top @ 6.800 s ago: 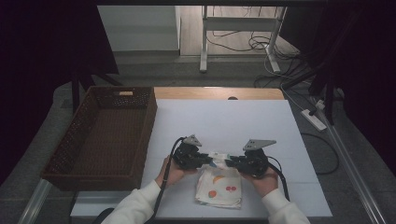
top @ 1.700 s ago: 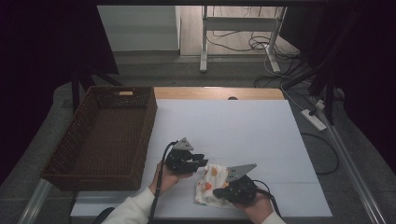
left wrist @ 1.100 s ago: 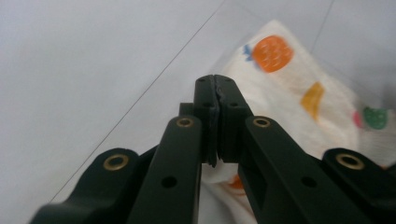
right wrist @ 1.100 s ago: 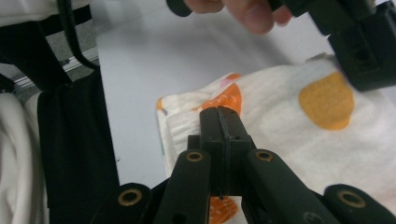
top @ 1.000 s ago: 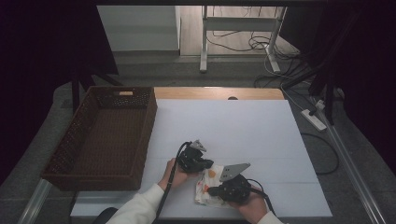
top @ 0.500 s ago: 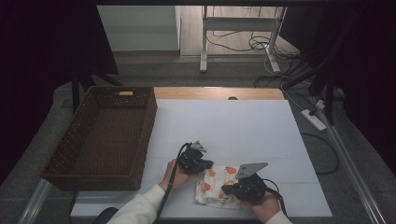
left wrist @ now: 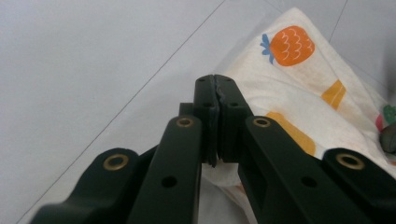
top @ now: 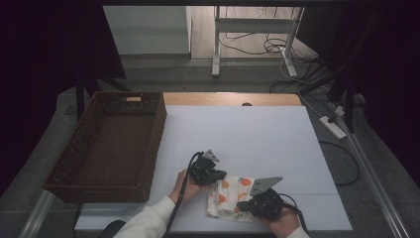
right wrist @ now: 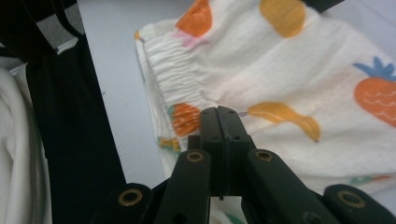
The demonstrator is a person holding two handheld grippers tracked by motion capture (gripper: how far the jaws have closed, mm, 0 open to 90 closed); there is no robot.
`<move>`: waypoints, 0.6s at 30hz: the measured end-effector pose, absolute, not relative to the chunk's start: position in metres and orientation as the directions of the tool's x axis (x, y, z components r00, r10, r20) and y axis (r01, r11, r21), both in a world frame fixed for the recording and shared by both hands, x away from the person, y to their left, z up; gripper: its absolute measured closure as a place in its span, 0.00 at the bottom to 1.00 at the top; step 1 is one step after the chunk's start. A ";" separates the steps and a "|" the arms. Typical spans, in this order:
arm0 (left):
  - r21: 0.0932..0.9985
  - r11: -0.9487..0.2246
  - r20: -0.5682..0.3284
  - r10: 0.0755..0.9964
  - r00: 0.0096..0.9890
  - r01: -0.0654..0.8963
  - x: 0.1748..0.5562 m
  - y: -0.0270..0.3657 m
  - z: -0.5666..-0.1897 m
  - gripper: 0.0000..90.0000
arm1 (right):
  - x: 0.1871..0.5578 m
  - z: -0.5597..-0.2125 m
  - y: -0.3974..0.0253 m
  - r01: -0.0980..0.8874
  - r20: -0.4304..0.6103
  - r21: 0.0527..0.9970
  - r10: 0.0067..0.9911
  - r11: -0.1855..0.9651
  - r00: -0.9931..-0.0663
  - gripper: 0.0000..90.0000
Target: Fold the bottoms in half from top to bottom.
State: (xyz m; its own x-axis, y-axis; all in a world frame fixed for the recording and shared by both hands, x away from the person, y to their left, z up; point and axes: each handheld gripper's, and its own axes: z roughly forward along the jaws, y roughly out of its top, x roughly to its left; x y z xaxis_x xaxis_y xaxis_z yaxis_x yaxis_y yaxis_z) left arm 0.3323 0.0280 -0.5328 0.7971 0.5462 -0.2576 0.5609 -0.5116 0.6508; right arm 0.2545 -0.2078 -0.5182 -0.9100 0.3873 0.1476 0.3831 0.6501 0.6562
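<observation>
A white cloth printed with orange and yellow fruit (top: pixel 229 195) lies folded near the table's front edge. My left gripper (top: pixel 218 175) is at its upper left corner. In the left gripper view its jaws (left wrist: pixel 215 86) are shut, pinching the cloth's (left wrist: pixel 299 88) edge. My right gripper (top: pixel 246 205) rests over the cloth's lower right part, under its grey plate (top: pixel 265 185). In the right gripper view its jaws (right wrist: pixel 222 113) are shut and lie on the flat cloth (right wrist: pixel 289 70) near the gathered hem (right wrist: pixel 168 74), with no fabric visible between them.
A dark wicker basket (top: pixel 84 144) stands at the table's left. The white tabletop (top: pixel 247 134) stretches behind the cloth. Behind the table are a metal stand (top: pixel 252 29) and loose cables, and a power strip (top: pixel 333 127) lies off the right edge.
My right gripper has slid right and slightly forward along the cloth, which now lies wider and flatter. The left gripper stays at the cloth's upper left corner.
</observation>
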 end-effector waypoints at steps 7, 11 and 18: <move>0.679 -0.489 -0.249 0.549 0.798 0.548 0.330 0.031 -0.526 0.97 | 0.261 -0.509 -0.220 0.391 0.130 0.708 0.436 0.587 -0.890 0.99; 0.691 -0.475 -0.253 0.547 0.798 0.545 0.329 0.034 -0.522 0.89 | 0.266 -0.507 -0.227 0.399 0.130 0.726 0.459 0.560 -0.879 0.99; 0.711 -0.428 -0.287 0.546 0.787 0.557 0.330 0.045 -0.513 0.59 | 0.272 -0.509 -0.236 0.418 0.121 0.738 0.506 0.529 -0.854 0.86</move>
State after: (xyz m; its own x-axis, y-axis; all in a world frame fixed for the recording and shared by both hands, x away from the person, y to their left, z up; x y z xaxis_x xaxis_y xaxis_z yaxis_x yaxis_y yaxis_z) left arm 0.3301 0.0449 -0.5125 0.7868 0.5463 -0.2874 0.5572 -0.4282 0.7115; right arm 0.2721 -0.2359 -0.5086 -0.8540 0.5060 0.1211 0.4182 0.5291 0.7383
